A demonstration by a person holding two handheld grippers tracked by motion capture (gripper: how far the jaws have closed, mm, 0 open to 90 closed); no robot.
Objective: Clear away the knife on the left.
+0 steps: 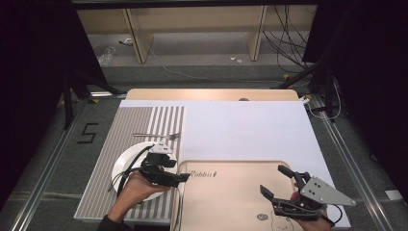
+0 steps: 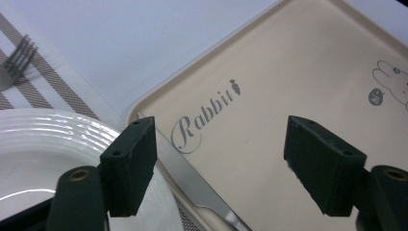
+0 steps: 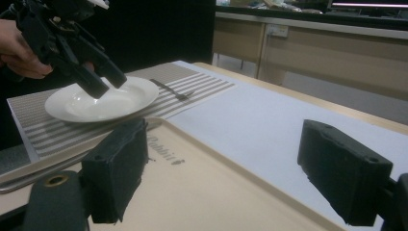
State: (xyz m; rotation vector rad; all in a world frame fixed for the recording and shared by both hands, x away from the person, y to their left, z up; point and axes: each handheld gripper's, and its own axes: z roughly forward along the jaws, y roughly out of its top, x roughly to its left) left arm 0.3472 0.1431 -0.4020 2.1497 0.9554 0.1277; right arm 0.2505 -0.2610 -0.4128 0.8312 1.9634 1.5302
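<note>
I judge the work in hand to be laying a place setting: the knife [image 2: 192, 180] lies flat between the white plate [image 1: 126, 163] and the left rim of the beige tray [image 1: 231, 192], just beside both, with the fork [image 1: 159, 135] on the striped mat [image 1: 144, 125] beyond the plate. Main risk: my left gripper [image 1: 180, 177] hangs low over the knife and the plate rim, so a careless sideways move could clip the plate or nudge the knife askew against the tray edge; the knife is thin and smooth and would slide easily on the mat. A second risk is the trailing cable dragging across the plate as the hand moves. Left gripper state: jaws wide apart, nothing between the pads, touching nothing; the knife shows below the gap in the left gripper view. My right gripper [image 1: 274, 180] hovers over the right part of the tray, jaws also spread wide and empty, well apart from the plate and cutlery. The tray rests on the white sheet [image 1: 240, 130] covering the counter.
</note>
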